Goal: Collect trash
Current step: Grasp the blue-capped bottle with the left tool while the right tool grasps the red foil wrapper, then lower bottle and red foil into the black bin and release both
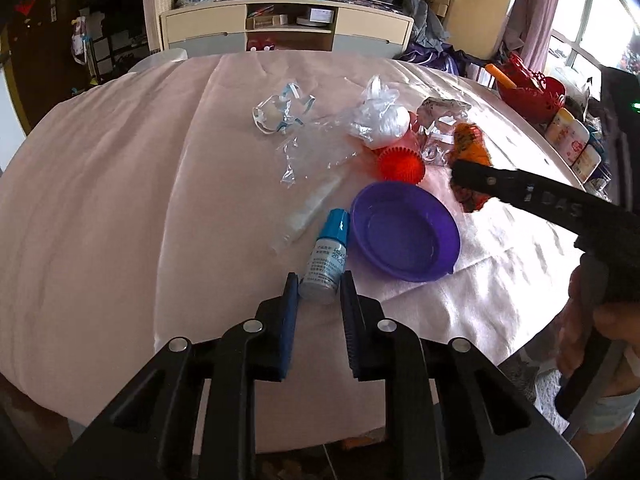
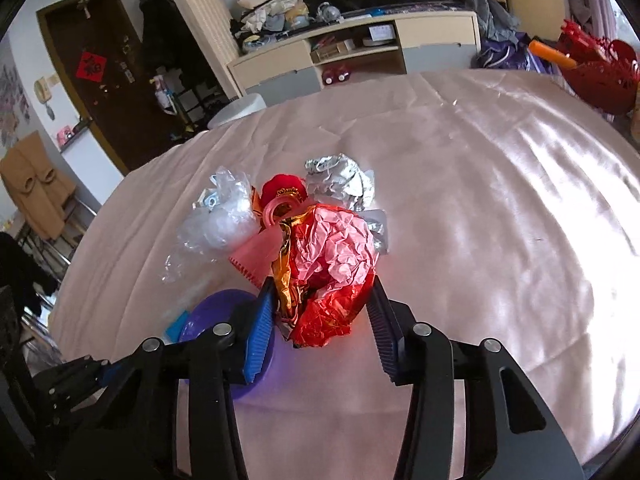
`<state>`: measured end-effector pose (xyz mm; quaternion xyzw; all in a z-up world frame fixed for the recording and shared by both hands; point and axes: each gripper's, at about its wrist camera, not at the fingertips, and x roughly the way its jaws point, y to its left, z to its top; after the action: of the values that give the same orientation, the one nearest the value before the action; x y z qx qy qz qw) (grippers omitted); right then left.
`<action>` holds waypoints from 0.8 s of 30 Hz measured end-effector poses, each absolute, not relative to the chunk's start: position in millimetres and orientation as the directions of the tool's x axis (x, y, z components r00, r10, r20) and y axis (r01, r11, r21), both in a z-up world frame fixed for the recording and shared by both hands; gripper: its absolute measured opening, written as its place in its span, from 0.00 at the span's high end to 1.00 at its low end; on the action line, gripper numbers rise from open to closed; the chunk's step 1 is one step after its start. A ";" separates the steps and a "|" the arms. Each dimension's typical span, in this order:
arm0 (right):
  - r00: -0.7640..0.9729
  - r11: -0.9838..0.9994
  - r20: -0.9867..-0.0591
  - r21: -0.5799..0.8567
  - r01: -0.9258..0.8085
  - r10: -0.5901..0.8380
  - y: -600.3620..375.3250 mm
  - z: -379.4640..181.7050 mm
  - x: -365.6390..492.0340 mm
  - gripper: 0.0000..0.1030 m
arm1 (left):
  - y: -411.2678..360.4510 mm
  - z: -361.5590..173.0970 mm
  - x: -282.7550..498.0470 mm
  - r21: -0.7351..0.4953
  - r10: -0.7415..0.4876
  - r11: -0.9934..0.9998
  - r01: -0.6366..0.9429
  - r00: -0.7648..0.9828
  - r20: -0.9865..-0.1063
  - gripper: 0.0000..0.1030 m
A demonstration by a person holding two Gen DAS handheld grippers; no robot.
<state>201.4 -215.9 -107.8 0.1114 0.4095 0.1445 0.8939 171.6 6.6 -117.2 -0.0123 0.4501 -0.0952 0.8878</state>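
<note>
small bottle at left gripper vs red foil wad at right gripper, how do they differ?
The small bottle is rigid, white-labelled with a blue cap; the red foil wad is crumpled, shiny red and gold. The bottle lies flat and slim between the left gripper pads; the wad bulges and fills the wider right gripper gap. Both rest on the pink cloth beside the purple bowl.

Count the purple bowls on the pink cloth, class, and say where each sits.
1. The purple bowl lies near the cloth's front edge, right of the small blue-capped bottle, left of the crumpled red wrapper. More could hide under the trash pile.
</note>
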 end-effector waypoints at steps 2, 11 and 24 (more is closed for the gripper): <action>0.629 0.935 -0.696 0.310 -0.170 0.346 -220.2 -102.8 192.1 0.55 | 6.0 -114.3 165.7 -0.100 -0.172 0.983 0.154 0.579 -0.797 0.81; 0.642 0.931 -0.676 0.296 -0.212 0.361 -227.7 -86.6 131.3 0.55 | -1.4 -82.5 115.1 -0.086 -0.173 0.982 0.169 0.615 -0.769 0.82; 0.625 0.932 -0.692 0.272 -0.238 0.361 -234.8 -90.9 50.1 0.55 | -21.9 -86.4 37.0 -0.141 -0.238 0.969 0.202 0.616 -0.751 0.83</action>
<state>50.1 -234.8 -90.9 0.0774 0.3997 0.1668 0.8980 37.0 -21.9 -86.4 -0.0214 0.4205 -0.1223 0.8988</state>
